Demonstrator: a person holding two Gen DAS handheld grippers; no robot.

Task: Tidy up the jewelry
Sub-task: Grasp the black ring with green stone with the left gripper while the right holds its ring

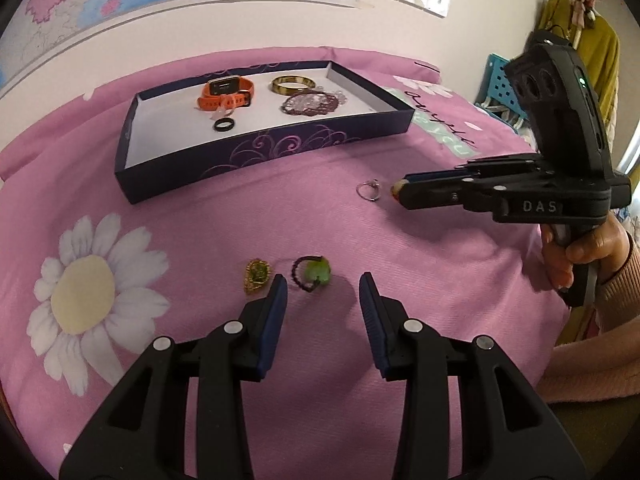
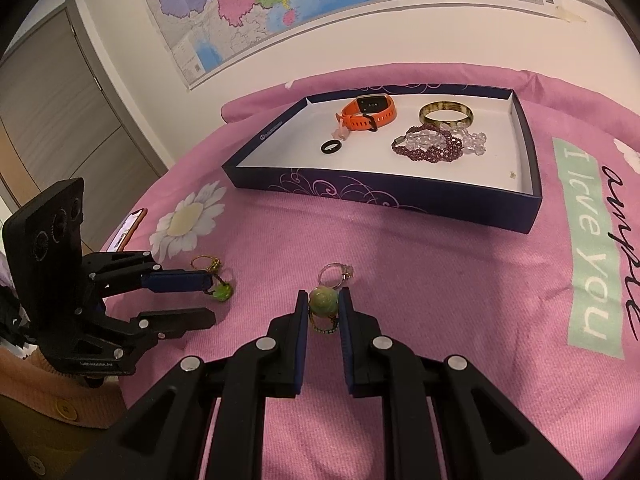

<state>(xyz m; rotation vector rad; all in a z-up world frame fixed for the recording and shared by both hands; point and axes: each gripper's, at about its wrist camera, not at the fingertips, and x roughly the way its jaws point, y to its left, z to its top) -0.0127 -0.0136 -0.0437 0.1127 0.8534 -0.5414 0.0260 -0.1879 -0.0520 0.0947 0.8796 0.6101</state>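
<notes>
A dark blue tray (image 1: 280, 148) (image 2: 400, 194) on the pink cloth holds an orange watch (image 1: 226, 94) (image 2: 370, 112), a gold bangle (image 1: 290, 84) (image 2: 446, 114), bead bracelets (image 1: 314, 102) (image 2: 438, 144) and a black ring (image 1: 222, 125) (image 2: 331, 146). My left gripper (image 1: 323, 286) (image 2: 200, 300) is open over the cloth, just short of a green-stone ring (image 1: 314, 274) (image 2: 220, 290) and a gold ring (image 1: 258, 276) (image 2: 204, 262). My right gripper (image 2: 324, 306) (image 1: 398, 192) is shut on a round green-stone ring (image 2: 323, 302). A thin silver ring (image 1: 369, 191) (image 2: 336, 272) lies just beyond it.
A phone (image 2: 130, 230) lies at the cloth's left edge. A wall with a map (image 2: 320, 0) stands behind the tray. A blue crate (image 1: 500, 84) and hanging clothes (image 1: 580, 40) are at the right. A door (image 2: 52, 100) is at the left.
</notes>
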